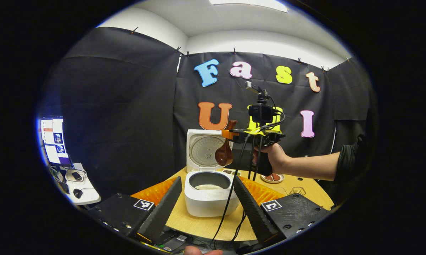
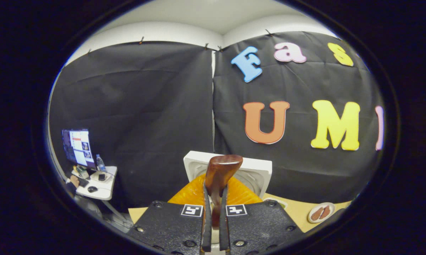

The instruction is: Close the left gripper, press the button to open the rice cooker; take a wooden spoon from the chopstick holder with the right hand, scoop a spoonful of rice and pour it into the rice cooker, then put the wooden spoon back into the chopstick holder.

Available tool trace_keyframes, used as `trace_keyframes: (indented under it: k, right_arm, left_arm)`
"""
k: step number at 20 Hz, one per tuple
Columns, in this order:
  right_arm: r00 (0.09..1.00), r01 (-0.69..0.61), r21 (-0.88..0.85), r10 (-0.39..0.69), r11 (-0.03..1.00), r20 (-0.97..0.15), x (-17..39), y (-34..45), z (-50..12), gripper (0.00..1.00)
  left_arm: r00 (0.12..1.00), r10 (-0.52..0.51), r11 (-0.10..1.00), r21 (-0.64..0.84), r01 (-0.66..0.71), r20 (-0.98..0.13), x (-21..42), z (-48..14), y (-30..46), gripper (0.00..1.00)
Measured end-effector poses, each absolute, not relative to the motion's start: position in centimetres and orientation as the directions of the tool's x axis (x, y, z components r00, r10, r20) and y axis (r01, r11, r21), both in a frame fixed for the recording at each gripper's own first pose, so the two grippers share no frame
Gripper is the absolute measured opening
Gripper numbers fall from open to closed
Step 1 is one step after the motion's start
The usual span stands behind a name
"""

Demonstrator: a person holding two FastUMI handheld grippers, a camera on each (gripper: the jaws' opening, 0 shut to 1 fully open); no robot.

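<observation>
**A:** Black cloth drapes the booth behind a round, light wooden table (image 1: 199, 221) in the left gripper view. What sits on it?

**B:** A white rice cooker (image 1: 208, 198) with its square lid (image 1: 203, 150) standing upright, pale rice showing low in the grey inner pot. An orange ridged mat (image 1: 156, 191) lies under and beside it, and a small plate with brown pieces (image 1: 273, 177) rests farther right.

**A:** And the left gripper (image 1: 207, 207)?

**B:** Its fingers are spread wide, one either side of the cooker, touching nothing.

**A:** Above the pot?

**B:** A hand (image 1: 275, 157) holds the right gripper (image 1: 230, 134) over the cooker. The brown wooden spoon (image 1: 225, 150) hangs from it, bowl downward, in front of the lid and above the pot's rim.

**A:** Over to the right gripper view.

**B:** The right gripper's fingers (image 2: 206, 219) are pressed close together, pinching the wooden spoon's handle between them. The spoon rises straight ahead, with the cooker's white lid just behind it.

**A:** Off to the side?

**B:** A lit monitor (image 2: 77, 147) on a small white desk (image 2: 99, 191) at the left.
</observation>
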State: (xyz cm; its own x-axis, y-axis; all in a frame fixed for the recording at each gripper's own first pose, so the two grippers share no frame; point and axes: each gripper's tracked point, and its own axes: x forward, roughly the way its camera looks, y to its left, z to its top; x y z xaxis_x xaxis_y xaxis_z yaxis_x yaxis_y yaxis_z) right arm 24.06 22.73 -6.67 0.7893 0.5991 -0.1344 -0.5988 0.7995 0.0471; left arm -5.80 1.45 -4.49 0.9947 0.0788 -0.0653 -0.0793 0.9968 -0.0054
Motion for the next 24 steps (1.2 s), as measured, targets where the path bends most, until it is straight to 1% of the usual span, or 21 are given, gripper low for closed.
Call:
trace_keyframes:
  k: [2,4,7,10,14,16,17,20,24]
  right_arm:
    - [0.798,-0.575,0.131,0.589,0.807,-0.125,23.0,20.5,-5.7,0.10]
    - [0.821,-0.530,0.215,0.560,0.820,-0.114,22.1,17.1,-4.9,0.11]
    - [0.868,-0.434,0.341,0.488,0.834,-0.090,19.9,11.3,-4.1,0.10]
    - [0.901,-0.334,0.431,0.418,0.838,-0.115,17.7,5.0,-5.2,0.10]
    - [0.951,-0.155,0.461,0.258,0.874,-0.171,14.7,-4.7,-7.5,0.10]
    - [0.965,-0.058,0.463,0.168,0.884,-0.199,13.1,-9.6,-8.9,0.13]
    - [0.968,-0.003,0.460,0.118,0.888,-0.221,12.1,-12.4,-9.8,0.10]
    - [0.961,0.133,0.446,-0.005,0.885,-0.277,10.2,-18.7,-12.3,0.10]
    - [0.936,0.256,0.428,-0.110,0.867,-0.335,9.8,-23.7,-15.7,0.12]
  left_arm:
    - [0.995,0.073,0.997,-0.013,-0.074,-0.061,-5.6,-4.2,1.5,0.94]
    - [0.997,0.047,0.997,-0.064,-0.051,-0.063,-5.4,-4.2,1.0,0.94]
    - [0.998,0.027,0.995,-0.095,-0.032,-0.058,-4.7,-3.7,0.7,0.94]
    - [0.998,0.012,0.996,-0.083,-0.017,-0.065,-3.5,-4.1,0.5,0.94]
    - [0.996,-0.016,0.999,-0.052,0.012,-0.089,-2.1,-5.0,-0.4,0.94]
    - [0.995,-0.040,0.999,-0.040,0.036,-0.094,-1.6,-5.2,-1.2,0.94]
    - [0.995,-0.056,0.998,-0.041,0.053,-0.087,-1.0,-5.0,-1.7,0.94]
    - [0.992,-0.101,0.995,-0.035,0.099,-0.075,0.6,-5.2,-3.4,0.94]
    - [0.992,-0.112,0.994,0.001,0.113,-0.058,2.7,-4.6,-4.8,0.94]
